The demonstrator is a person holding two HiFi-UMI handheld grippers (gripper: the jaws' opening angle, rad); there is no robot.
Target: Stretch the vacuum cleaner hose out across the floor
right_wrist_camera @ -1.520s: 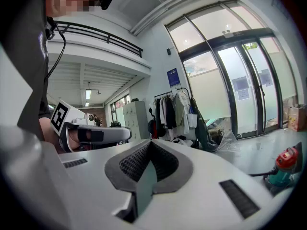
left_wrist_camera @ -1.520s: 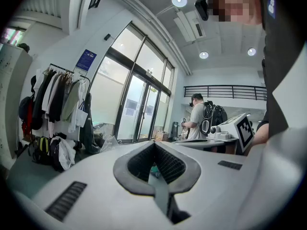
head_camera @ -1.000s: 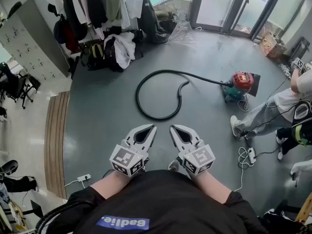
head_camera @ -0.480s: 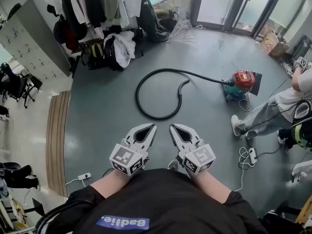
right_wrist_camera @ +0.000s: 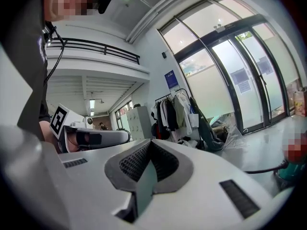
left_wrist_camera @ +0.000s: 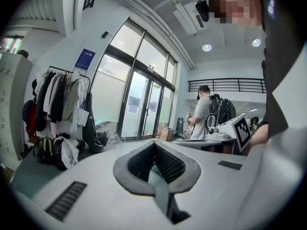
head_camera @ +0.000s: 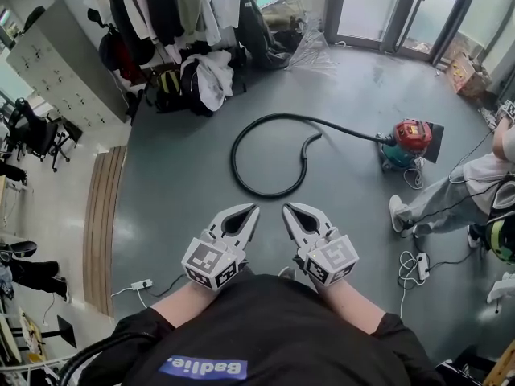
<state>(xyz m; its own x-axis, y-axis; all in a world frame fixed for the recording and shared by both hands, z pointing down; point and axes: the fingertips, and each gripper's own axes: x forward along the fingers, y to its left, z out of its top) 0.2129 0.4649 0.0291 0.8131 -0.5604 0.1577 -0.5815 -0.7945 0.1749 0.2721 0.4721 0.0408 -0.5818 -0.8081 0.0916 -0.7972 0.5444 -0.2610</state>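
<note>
Moved: left gripper [head_camera: 250, 208] and right gripper [head_camera: 287, 207] edge along slightly; black ribbed vacuum hose [head_camera: 234, 153] stays coiled.
Tongs: both shut tight, empty.
Bearing: hose ahead; free end nearer right gripper.

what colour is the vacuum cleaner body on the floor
The vacuum cleaner has a red top over a teal base, clearest in the head view.

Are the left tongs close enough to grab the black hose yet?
Probably not yet. The left tongs are shut, and the hose lies farther ahead on the floor. Nothing stands between them.
</note>
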